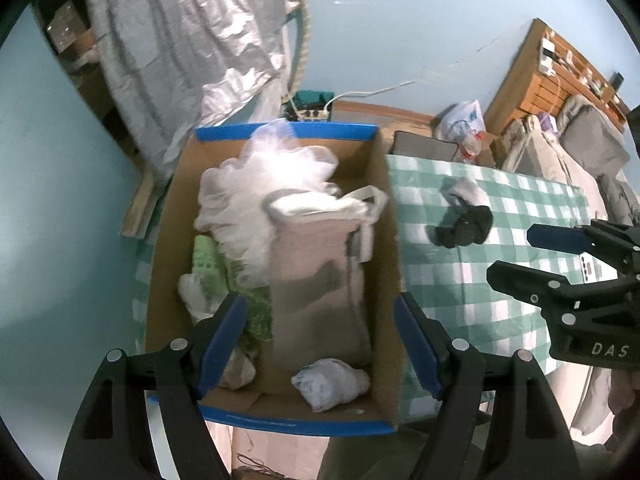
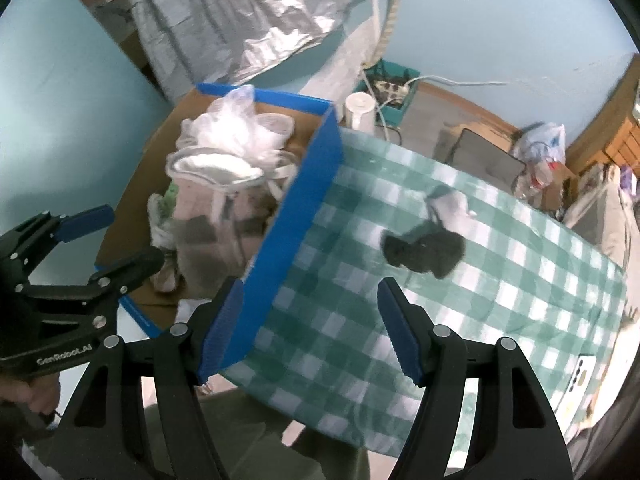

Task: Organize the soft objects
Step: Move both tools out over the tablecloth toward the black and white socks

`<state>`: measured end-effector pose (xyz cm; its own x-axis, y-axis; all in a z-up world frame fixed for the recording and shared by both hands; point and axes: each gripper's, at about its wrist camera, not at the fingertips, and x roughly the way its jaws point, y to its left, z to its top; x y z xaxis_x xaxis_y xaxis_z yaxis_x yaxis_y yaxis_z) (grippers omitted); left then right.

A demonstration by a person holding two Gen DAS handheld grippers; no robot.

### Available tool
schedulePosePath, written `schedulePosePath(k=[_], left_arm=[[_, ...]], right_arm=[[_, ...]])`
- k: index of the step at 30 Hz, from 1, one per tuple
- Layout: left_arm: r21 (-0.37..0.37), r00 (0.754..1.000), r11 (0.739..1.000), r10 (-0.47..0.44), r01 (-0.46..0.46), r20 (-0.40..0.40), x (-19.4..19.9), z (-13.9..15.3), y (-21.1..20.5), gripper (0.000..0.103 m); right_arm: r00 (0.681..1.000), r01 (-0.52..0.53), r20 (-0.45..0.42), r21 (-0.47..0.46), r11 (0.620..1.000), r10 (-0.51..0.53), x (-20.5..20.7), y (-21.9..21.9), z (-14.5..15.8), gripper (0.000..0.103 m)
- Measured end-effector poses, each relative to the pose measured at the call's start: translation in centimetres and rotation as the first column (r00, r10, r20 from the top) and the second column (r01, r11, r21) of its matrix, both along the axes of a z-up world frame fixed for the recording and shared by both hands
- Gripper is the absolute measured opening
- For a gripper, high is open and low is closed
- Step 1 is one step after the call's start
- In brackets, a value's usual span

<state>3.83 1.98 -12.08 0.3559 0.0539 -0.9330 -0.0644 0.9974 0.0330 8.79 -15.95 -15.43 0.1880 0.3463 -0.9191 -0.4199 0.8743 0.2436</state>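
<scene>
The left gripper (image 1: 320, 344) is spread wide and holds nothing; its blue pads (image 1: 222, 344) frame the lower part of a cardboard box (image 1: 168, 240) at the centre of the left wrist view. The right gripper (image 2: 310, 328) is likewise spread wide and empty, positioned at the lower centre of its own view over the checked tablecloth (image 2: 500, 292), with its left pad in front of the blue edge of the box (image 2: 296, 216).

The box (blue-rimmed, open at the top) contains a white mesh sponge (image 1: 260, 196), a beige pouch (image 1: 316, 280) lying lengthwise, a green cloth (image 1: 208, 264) at its left and a crumpled white bundle (image 1: 328, 384) near the lower edge.

Outside the box, a black soft item (image 1: 464, 226) lies on the tablecloth at the right of centre, touching a smaller white-and-grey item (image 1: 464, 192) just above it. Both sit well apart from either gripper.

The surrounding walls are pale blue. A silver sheet (image 1: 180, 48) hangs at the upper left. A wooden shelf (image 1: 548, 76) occupies the upper right, with a plastic bag (image 1: 464, 120) beside it.
</scene>
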Motion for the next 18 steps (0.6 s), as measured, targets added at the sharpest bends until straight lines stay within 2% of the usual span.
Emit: schedulePosePath(k=[18], left_arm=[[0.015, 0.992, 0.992, -0.123, 0.123, 0.022, 1.9, 0.5, -7.0, 0.081]], right_arm=[[0.994, 0.109, -0.005, -0.046, 0.993, -0.109, 0.3, -8.2, -1.2, 0.072]])
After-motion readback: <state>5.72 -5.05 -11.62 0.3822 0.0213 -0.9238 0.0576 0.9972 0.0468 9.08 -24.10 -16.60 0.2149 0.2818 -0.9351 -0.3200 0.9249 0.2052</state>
